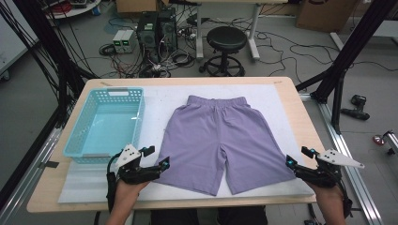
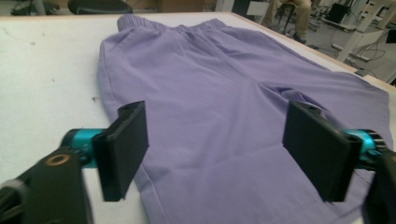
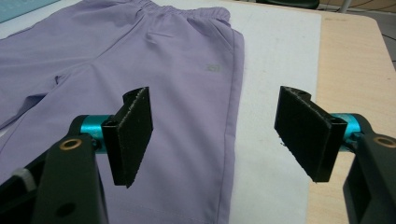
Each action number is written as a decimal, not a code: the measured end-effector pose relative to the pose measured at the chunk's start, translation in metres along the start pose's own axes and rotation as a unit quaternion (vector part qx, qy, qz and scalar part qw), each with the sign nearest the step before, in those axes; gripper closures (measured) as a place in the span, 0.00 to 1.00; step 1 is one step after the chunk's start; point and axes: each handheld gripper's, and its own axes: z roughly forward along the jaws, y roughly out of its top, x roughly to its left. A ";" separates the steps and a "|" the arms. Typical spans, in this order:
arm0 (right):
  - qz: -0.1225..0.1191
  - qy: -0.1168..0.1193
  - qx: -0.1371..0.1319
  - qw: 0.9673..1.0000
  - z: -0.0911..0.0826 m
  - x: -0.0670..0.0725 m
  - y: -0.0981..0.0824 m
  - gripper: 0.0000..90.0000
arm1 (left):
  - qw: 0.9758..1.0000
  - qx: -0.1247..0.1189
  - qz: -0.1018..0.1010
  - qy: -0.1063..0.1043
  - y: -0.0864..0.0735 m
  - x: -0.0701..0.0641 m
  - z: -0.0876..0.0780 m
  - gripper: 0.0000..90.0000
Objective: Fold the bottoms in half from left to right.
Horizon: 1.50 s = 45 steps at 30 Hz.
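Pale wood edges the table (image 1: pixel 300 117), and a white mat (image 1: pixel 155 108) covers most of its top. On the mat a pair of lilac shorts (image 1: pixel 220 140) lies flat, waistband at the far side and both leg hems toward the person, so the long axis runs away from the person. A light blue basket (image 1: pixel 105 123) stands just beside the shorts on the left, with nothing in it. The left gripper (image 1: pixel 156 157) sits at the outer corner of the left leg hem, jaws spread wide with the cloth between and below them but not pinched. The right gripper (image 1: pixel 297 156) sits at the outer corner of the right leg hem, likewise spread and grasping nothing. Each hand is nearer its own hem, so a likely next move is to pinch both corners.
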 end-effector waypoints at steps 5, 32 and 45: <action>-0.005 0.008 0.003 1.000 0.001 0.000 0.000 0.31 | 0.999 0.030 -0.004 0.017 -0.005 0.002 0.002 0.39; -0.004 0.015 0.013 1.000 0.004 0.003 -0.003 0.32 | 0.979 0.144 0.048 0.139 -0.026 -0.007 0.012 0.81; -0.008 0.035 0.023 0.999 0.017 0.012 0.000 0.35 | 0.991 0.104 0.002 0.082 -0.020 -0.005 0.009 0.98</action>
